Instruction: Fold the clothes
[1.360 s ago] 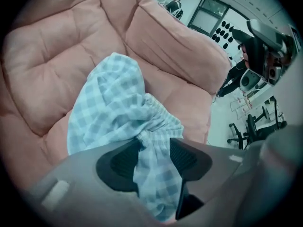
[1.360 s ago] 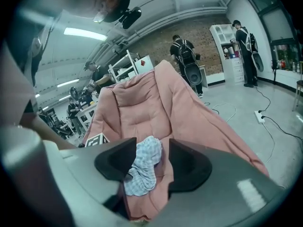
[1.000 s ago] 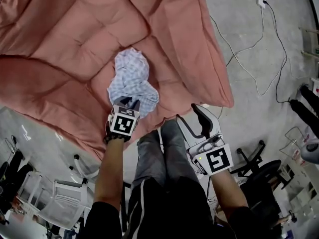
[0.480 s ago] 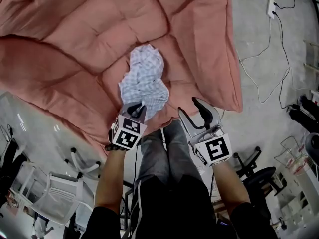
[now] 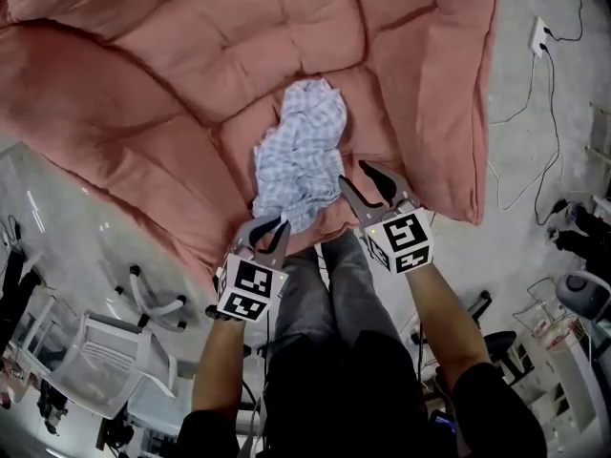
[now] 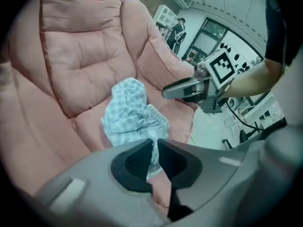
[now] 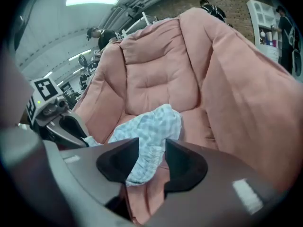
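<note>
Garment (image 5: 301, 151): light blue-and-white check, crumpled into a long heap, no fold made yet. It lies on the seat of the pink padded armchair (image 5: 172, 84), from mid-seat down to the front edge.

Left gripper (image 5: 271, 223), at the front edge: jaws have just been closing and now pinch the garment's near hem, a thin strip of cloth between the pads.

Right gripper (image 5: 351, 171), at the heap's right side: jaws apart, just closing slightly. Check cloth shows in the gap, pads not pressing on it.
</note>
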Available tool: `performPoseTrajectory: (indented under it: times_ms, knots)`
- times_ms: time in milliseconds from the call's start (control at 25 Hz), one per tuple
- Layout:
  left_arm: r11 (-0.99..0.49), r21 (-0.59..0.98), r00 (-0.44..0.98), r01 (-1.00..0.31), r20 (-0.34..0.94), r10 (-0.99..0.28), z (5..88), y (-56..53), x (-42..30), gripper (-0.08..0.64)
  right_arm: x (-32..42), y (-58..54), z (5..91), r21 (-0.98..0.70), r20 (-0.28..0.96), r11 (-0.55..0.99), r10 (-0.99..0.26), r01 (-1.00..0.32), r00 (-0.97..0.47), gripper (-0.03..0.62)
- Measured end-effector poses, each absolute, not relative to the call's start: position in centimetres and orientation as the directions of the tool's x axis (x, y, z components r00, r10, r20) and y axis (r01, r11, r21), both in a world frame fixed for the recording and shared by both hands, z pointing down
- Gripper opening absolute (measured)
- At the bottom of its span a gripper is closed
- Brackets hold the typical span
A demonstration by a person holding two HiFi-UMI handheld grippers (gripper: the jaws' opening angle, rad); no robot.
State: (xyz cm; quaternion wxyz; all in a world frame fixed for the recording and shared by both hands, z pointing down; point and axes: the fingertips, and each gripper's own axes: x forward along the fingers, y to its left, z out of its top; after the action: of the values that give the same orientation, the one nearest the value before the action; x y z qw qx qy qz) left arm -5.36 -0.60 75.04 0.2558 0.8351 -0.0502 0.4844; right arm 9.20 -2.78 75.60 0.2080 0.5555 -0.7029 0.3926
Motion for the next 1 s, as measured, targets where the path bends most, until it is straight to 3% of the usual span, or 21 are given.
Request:
performPoseTrajectory:
  times_ms: [200, 440, 760, 1000]
  knots:
    - [-0.850, 0.354, 0.558, -0.391, 0.825, 0.088, 73.0, -1.5, -7.0, 0.037, 9.4, -3.3, 78.5, -0.290, 0.770, 0.124, -0.558, -0.949, -0.309, 0.142]
    - [-0.830, 0.284, 0.544, -0.480, 0.839, -0.028, 71.0, -3.4, -9.5, 0.037, 7.9, -3.1, 78.3, -0.150, 0.803, 0.435, -0.471, -0.888, -0.366, 0.147]
    - [-0.779, 0.191, 0.505, -0.597, 0.844, -0.180, 69.3, -7.9, -12.4, 0.035, 5.9, -2.0, 78.7, 0.043, 0.836, 0.817, -0.345, -0.575, -0.427, 0.214]
    - [-0.778, 0.189, 0.517, -0.600, 0.833, -0.197, 69.0, -7.9, -12.4, 0.035, 4.5, -2.5, 80.3, 0.098, 0.855, 0.906, -0.289, -0.412, -0.431, 0.226]
